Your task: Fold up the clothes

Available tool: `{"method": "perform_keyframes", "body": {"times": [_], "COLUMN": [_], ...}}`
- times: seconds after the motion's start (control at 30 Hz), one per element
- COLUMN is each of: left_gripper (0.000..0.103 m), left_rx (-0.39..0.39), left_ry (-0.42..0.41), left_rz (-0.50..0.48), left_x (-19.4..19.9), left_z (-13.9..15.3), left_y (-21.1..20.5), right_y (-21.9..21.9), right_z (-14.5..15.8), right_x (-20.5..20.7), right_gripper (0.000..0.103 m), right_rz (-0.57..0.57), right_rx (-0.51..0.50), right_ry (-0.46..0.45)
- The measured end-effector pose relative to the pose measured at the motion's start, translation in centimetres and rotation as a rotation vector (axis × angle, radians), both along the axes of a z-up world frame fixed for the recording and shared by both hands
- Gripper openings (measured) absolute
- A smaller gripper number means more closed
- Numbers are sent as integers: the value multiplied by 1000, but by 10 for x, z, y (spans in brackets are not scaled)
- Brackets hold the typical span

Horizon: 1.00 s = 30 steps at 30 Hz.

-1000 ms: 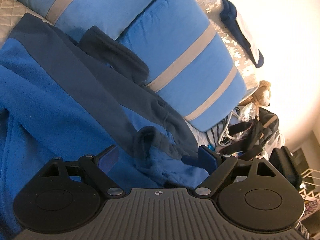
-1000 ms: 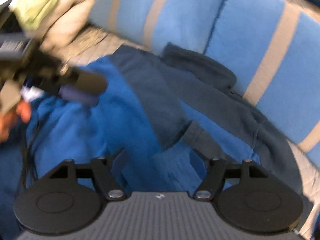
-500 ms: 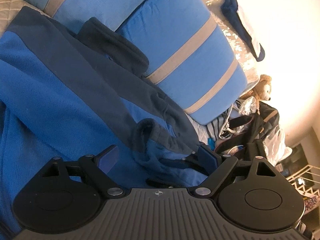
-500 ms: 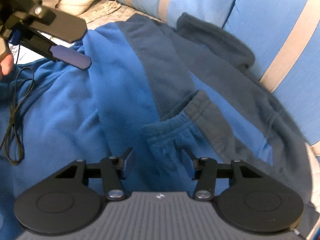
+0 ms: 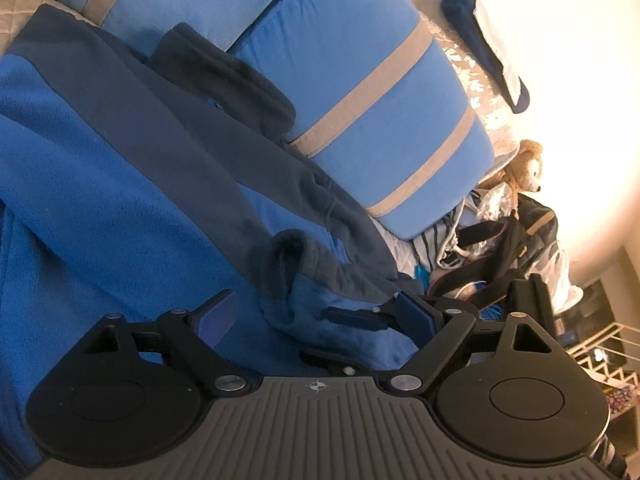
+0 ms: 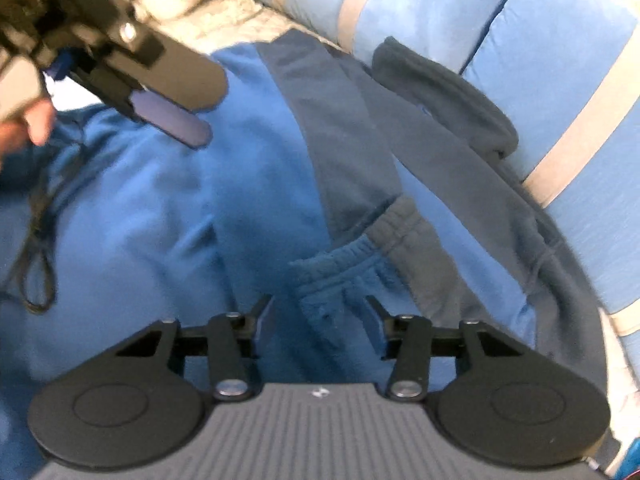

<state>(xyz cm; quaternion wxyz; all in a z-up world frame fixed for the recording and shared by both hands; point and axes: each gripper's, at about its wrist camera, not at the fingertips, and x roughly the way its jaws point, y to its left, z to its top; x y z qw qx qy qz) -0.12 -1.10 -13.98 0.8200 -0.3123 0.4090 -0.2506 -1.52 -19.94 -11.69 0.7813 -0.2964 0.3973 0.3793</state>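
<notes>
Between the right gripper's (image 6: 320, 322) spread fingers, the blue fleece's (image 6: 160, 220) bunched cuff (image 6: 340, 276).

Black left gripper (image 5: 316, 314), right gripper (image 6: 320, 316): ribbed grey bodies, round discs, silver screws (blue pads).

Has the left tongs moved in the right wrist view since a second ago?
Yes. The left tongs reach further right across the blue fleece garment, toward its dark panel.

We see our right hand-held gripper (image 6: 320, 314) with its jaws spread on either side of the gathered cuff (image 6: 344, 264) of the blue fleece garment (image 6: 160, 208). The left hand-held gripper (image 6: 176, 120) hangs above the fleece, upper left, beside striped blue cushions (image 6: 560, 60).
</notes>
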Motion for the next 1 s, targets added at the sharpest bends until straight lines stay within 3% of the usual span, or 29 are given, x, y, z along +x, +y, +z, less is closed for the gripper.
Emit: {"method": "perform_keyframes", "body": {"times": [0.07, 0.13, 0.27, 0.43, 0.6, 0.73, 0.93, 1.0], "left_gripper": [87, 87, 87, 87, 87, 87, 85, 77], "left_rx": [-1, 0, -4, -72, -158, -234, -298, -270], "left_ry": [0, 2, 32, 125, 335, 445, 482, 472], "left_rz": [2, 6, 14, 32, 24, 9, 23, 21], "left_x": [0, 0, 1, 7, 13, 25, 41, 41], "left_z": [-1, -2, -7, -12, -11, -20, -39, -36], "left_y": [0, 1, 3, 7, -8, -33, -60, -65], "right_y": [5, 10, 14, 14, 5, 1, 0, 2], "right_z": [-6, -10, -10, -4, 5, 8, 5, 4], "right_x": [-1, -5, -25, -65, -95, -109, -128, -134], "right_gripper": [25, 19, 10, 8, 8, 8, 8, 8], "right_rz": [-10, -11, 5, 63, 95, 106, 156, 184], "right_rx": [-33, -54, -110, -190, -221, -219, -249, -267], "right_ry": [-17, -42, -175, -418, -600, -666, -745, -764]}}
